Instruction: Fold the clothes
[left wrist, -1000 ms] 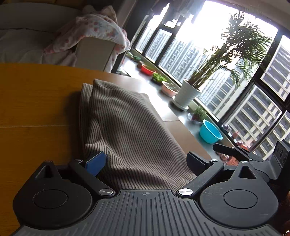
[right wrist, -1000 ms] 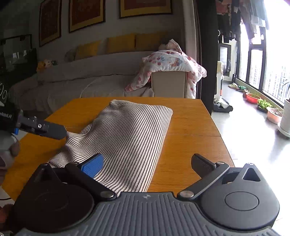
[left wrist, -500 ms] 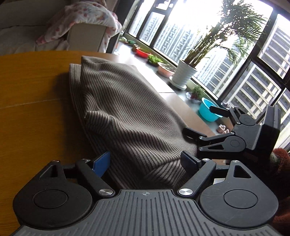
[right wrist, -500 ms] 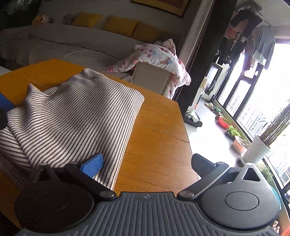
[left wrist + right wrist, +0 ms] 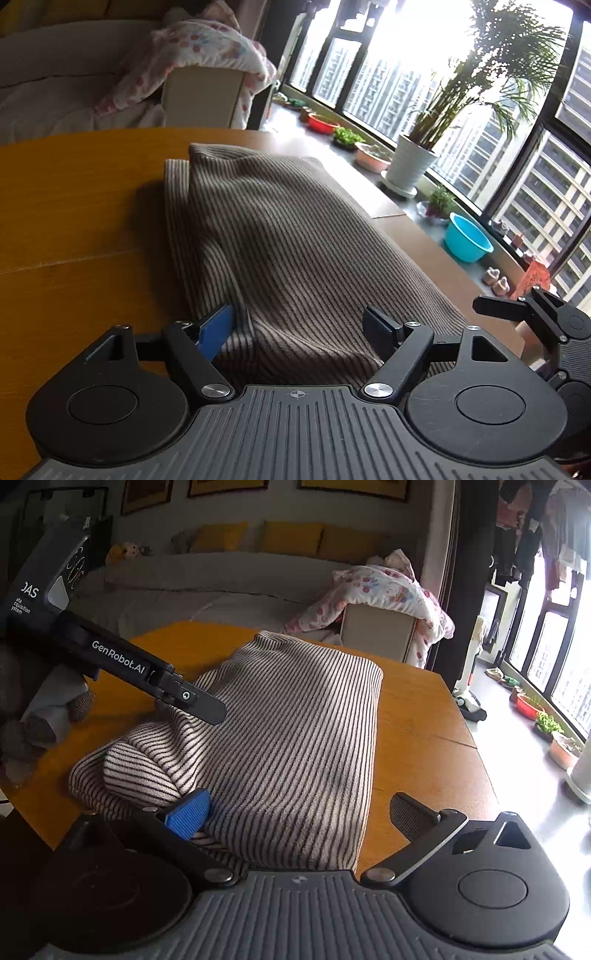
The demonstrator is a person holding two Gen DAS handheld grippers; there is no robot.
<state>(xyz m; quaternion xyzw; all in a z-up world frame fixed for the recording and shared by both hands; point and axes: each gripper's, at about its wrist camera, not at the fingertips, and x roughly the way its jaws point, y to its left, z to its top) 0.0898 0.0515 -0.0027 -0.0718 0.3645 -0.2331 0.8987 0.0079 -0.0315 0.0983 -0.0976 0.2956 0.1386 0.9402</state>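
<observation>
A striped beige-and-dark knit garment (image 5: 295,240) lies folded lengthwise on the orange wooden table (image 5: 74,221); it also shows in the right wrist view (image 5: 295,738). My left gripper (image 5: 299,328) is open, its fingers straddling the garment's near end. My right gripper (image 5: 303,808) is open over the garment's near edge, its blue pad (image 5: 188,814) on the cloth. The left gripper's finger (image 5: 199,705) reaches over a bunched fold (image 5: 140,764) in the right wrist view. The right gripper's fingers (image 5: 517,310) show at the right edge of the left wrist view.
A sofa (image 5: 221,579) with yellow cushions and a floral blanket (image 5: 388,587) over a box stand behind the table. Potted plants (image 5: 413,162) and a blue bowl (image 5: 467,238) line the window sill on the right. The table edge (image 5: 472,746) runs along the right.
Both grippers shifted along the garment's near end. The right gripper has drawn away from the left one. A bunched fold now sits at the garment's left side.
</observation>
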